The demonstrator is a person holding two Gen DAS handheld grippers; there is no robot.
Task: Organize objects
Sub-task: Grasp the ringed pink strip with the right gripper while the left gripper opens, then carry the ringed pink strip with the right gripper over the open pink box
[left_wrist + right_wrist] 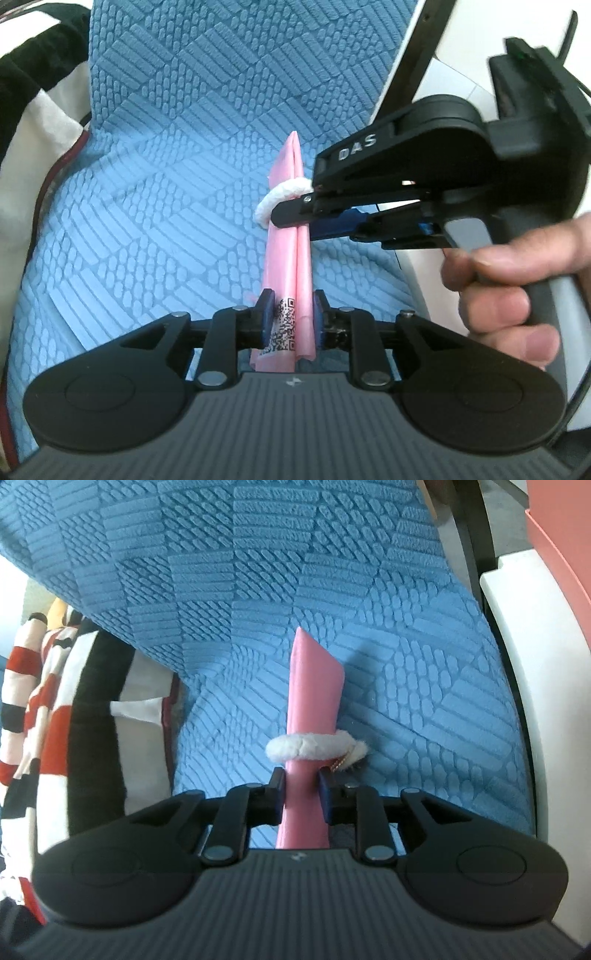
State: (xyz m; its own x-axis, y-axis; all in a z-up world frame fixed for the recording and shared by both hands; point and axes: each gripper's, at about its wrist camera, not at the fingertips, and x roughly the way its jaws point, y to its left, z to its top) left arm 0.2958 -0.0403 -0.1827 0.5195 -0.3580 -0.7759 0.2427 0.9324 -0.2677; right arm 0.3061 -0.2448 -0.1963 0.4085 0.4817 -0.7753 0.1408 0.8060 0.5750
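A folded pink plastic bag [288,254] with a QR label is held upright above the blue textured cover [166,147]. A white fluffy hair tie [277,201] rings its middle. My left gripper [290,317] is shut on the bag's lower end. My right gripper [295,216] comes in from the right and is shut across the bag just under the tie. In the right wrist view the pink bag [314,686] stands between the right gripper's pads [301,794], with the hair tie [314,747] just past them.
The blue textured cover [258,572] fills the background. A red, white and black striped cloth [55,709] lies at the left. A white rounded edge [524,664] and a dark frame [417,66] run along the right.
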